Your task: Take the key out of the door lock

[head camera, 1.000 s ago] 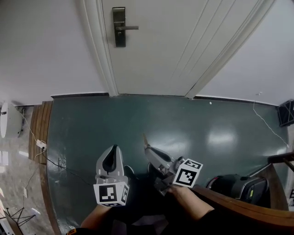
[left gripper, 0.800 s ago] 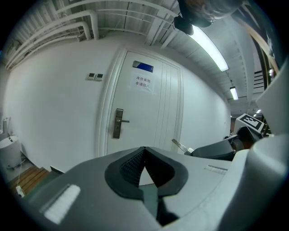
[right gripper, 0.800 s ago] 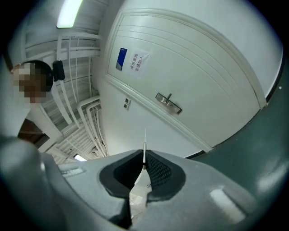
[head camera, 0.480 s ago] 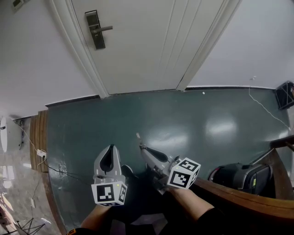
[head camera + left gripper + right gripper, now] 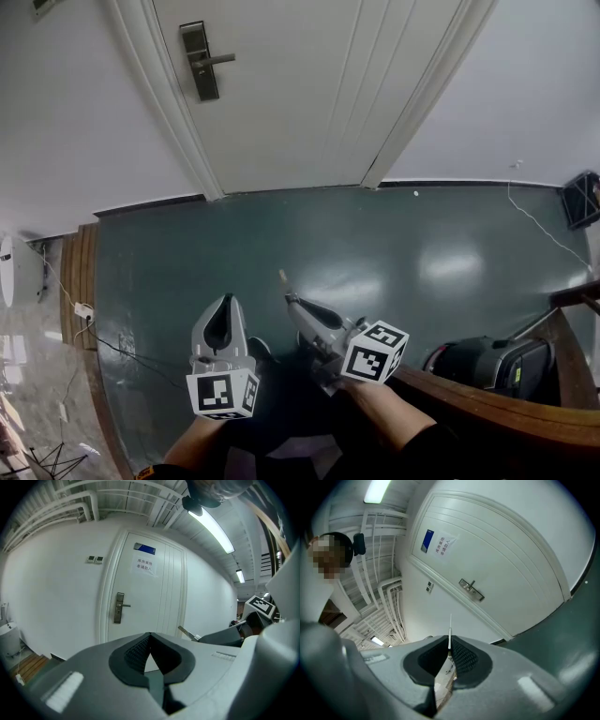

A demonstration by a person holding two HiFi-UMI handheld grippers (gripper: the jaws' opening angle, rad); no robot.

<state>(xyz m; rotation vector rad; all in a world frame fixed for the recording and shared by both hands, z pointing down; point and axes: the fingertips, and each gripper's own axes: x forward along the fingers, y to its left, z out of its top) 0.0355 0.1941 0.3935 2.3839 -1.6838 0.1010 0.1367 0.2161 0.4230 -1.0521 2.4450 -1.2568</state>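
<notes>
Seen from above, a person stands on a dark green floor (image 5: pixel 375 253), well back from a white door (image 5: pixel 309 84). The lock (image 5: pixel 199 61), with its lever handle, sits at the door's left edge, and no key shows in it. The key (image 5: pixel 450 629) is pinched edge-on in the closed right gripper (image 5: pixel 449 645), its thin blade poking past the tips. The left gripper (image 5: pixel 149 637) is closed on nothing. The key looks light, stiff and slick, probably best gripped flat across its broad end so it cannot swivel.
</notes>
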